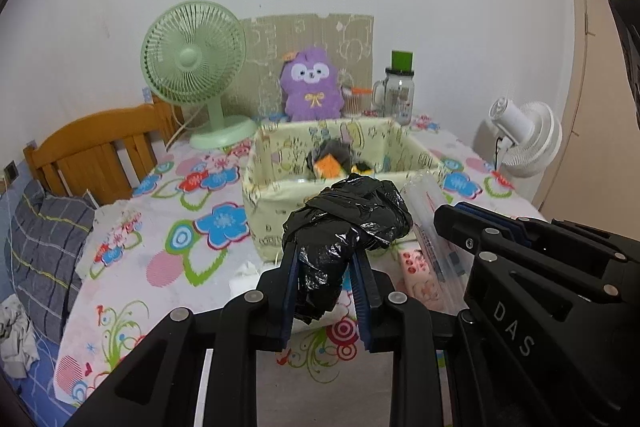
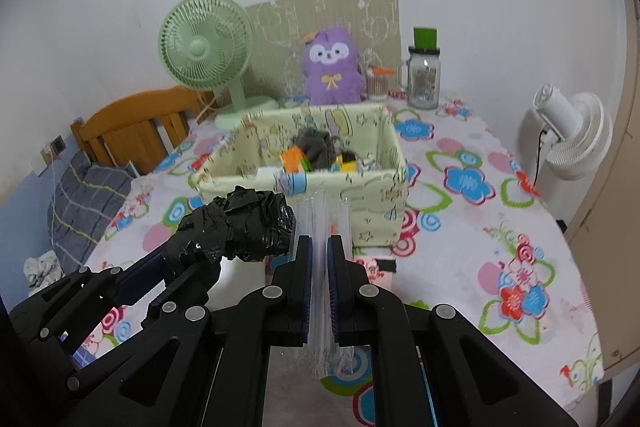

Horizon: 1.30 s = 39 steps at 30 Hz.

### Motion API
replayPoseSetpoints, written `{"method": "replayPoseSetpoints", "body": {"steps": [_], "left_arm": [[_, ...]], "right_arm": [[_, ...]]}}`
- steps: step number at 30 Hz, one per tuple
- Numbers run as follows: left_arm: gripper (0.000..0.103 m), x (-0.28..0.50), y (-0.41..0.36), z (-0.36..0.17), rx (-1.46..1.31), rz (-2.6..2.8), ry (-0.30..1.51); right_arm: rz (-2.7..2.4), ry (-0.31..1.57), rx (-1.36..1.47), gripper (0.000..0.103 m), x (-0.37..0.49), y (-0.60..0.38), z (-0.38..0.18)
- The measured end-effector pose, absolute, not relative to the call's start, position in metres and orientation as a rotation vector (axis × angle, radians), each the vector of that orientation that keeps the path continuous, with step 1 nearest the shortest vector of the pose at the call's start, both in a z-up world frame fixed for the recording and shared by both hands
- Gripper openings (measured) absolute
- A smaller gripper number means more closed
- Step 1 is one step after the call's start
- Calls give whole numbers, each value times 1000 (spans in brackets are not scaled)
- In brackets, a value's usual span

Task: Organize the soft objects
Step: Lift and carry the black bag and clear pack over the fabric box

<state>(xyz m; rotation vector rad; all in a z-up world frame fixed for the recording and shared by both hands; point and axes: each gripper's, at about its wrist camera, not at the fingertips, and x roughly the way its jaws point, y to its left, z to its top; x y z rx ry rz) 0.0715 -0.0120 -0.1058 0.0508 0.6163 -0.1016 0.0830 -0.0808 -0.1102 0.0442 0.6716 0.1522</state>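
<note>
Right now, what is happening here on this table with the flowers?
A person is tidying soft things with two hand-held tongs. The left tongs are shut on a crumpled black plastic bag, and the right tongs are shut on a clear plastic packet. Both are held above the floral tablecloth, just in front of the fabric storage box, which already holds a few small items. Neither thing is in the box yet.

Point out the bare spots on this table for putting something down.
Free: the tablecloth between the fabric bin and the white fan, and the stretch left of the bin toward the wooden headboard. Crowded: the back edge, with the green fan, purple plush and glass jar.
</note>
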Motion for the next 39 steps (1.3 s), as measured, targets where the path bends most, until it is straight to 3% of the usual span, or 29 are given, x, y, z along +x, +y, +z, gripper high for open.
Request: {"method": "replayPoseSetpoints", "body": {"steps": [20, 39], "left_arm": [[24, 91, -16, -54, 49, -96, 544], [24, 155, -15, -55, 48, -74, 576]], "right_arm": [[163, 586, 26, 10, 95, -85, -52], [159, 601, 22, 10, 158, -85, -47]]}}
